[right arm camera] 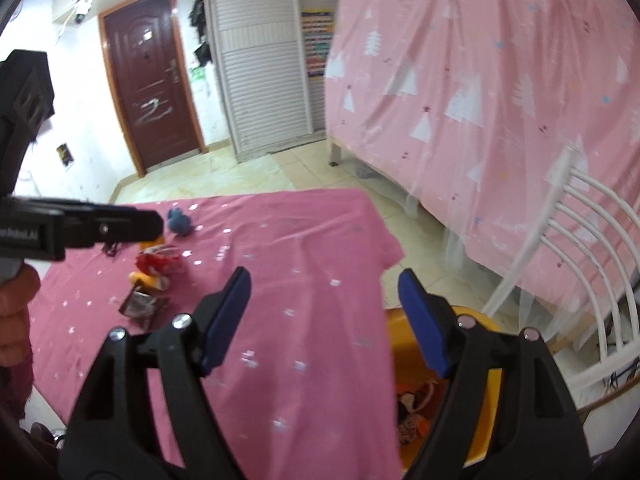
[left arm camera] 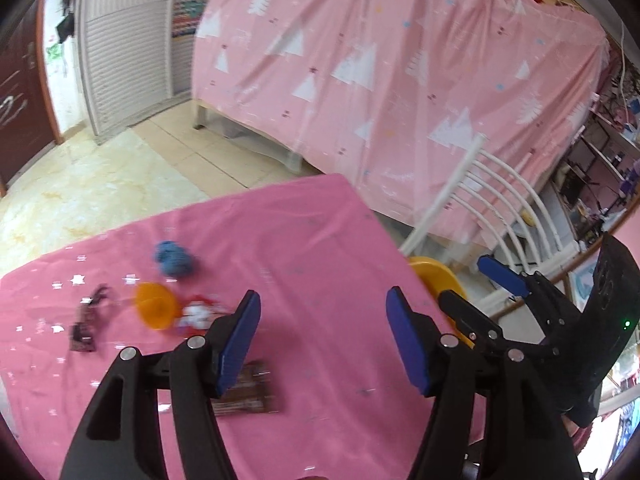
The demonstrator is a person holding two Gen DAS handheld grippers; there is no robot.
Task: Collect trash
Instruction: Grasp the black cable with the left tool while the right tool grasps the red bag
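My left gripper [left arm camera: 324,340] hangs open above the pink tablecloth [left arm camera: 312,248] with nothing between its blue pads. To its left lie a blue crumpled wad [left arm camera: 174,258], an orange cup [left arm camera: 156,306], a red-and-white wrapper [left arm camera: 198,312] and a dark wrapper [left arm camera: 86,320]. A brown wrapper [left arm camera: 248,396] lies partly under the left finger. My right gripper [right arm camera: 326,320] is open and empty over the table's right edge, its right finger above a yellow bin [right arm camera: 404,332]. The bin holds some trash [right arm camera: 412,408]. The right wrist view also shows the blue wad [right arm camera: 180,220] and the brown wrapper [right arm camera: 142,306].
A white slatted chair [right arm camera: 580,248] stands to the right of the bin. Behind the table a pink tree-print sheet [left arm camera: 400,60] drapes a large frame. Tiled floor [left arm camera: 100,184] runs to a brown door [right arm camera: 152,88] and a white louvred panel [right arm camera: 260,72].
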